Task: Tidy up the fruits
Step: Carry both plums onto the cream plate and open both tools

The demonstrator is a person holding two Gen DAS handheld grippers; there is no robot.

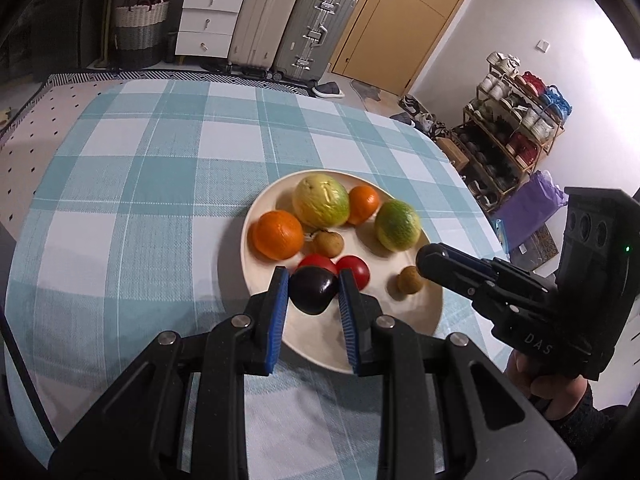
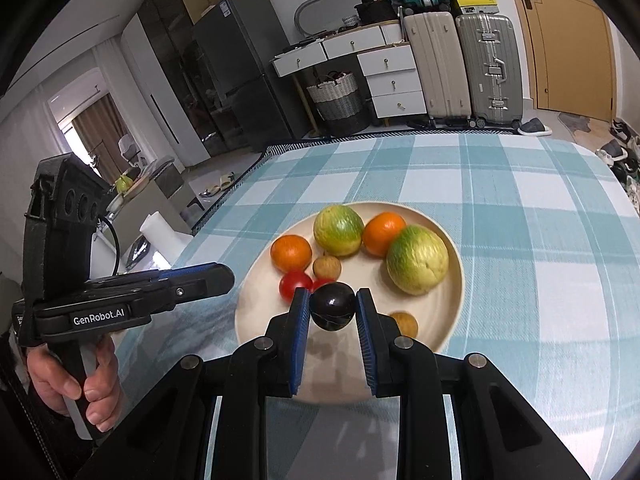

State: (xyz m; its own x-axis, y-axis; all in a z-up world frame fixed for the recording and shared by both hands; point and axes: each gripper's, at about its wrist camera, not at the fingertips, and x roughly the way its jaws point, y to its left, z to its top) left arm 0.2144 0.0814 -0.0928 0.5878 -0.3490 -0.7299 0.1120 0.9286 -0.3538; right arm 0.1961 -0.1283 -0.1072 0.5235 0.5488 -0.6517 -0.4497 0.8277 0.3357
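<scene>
A cream plate (image 1: 424,312) (image 2: 448,320) on a blue checked tablecloth holds two oranges (image 1: 278,235), two yellow-green fruits (image 1: 320,200), two red tomatoes (image 1: 354,270) and two small brown fruits (image 1: 410,279). In the left wrist view my left gripper (image 1: 313,290) is shut on a dark purple plum (image 1: 312,290) just above the plate's near side. In the right wrist view my right gripper (image 2: 333,307) is likewise shut on a dark plum (image 2: 333,306) over the plate. Each view shows the other gripper from the side, its fingertips (image 1: 430,260) (image 2: 220,274) looking closed.
The table's far edge (image 1: 224,78) borders a room with suitcases (image 1: 316,28), white drawers (image 1: 208,20), a woven basket (image 1: 138,28), a wooden door (image 1: 404,20) and a shoe rack (image 1: 516,128) at right. Tablecloth (image 1: 140,184) stretches left of the plate.
</scene>
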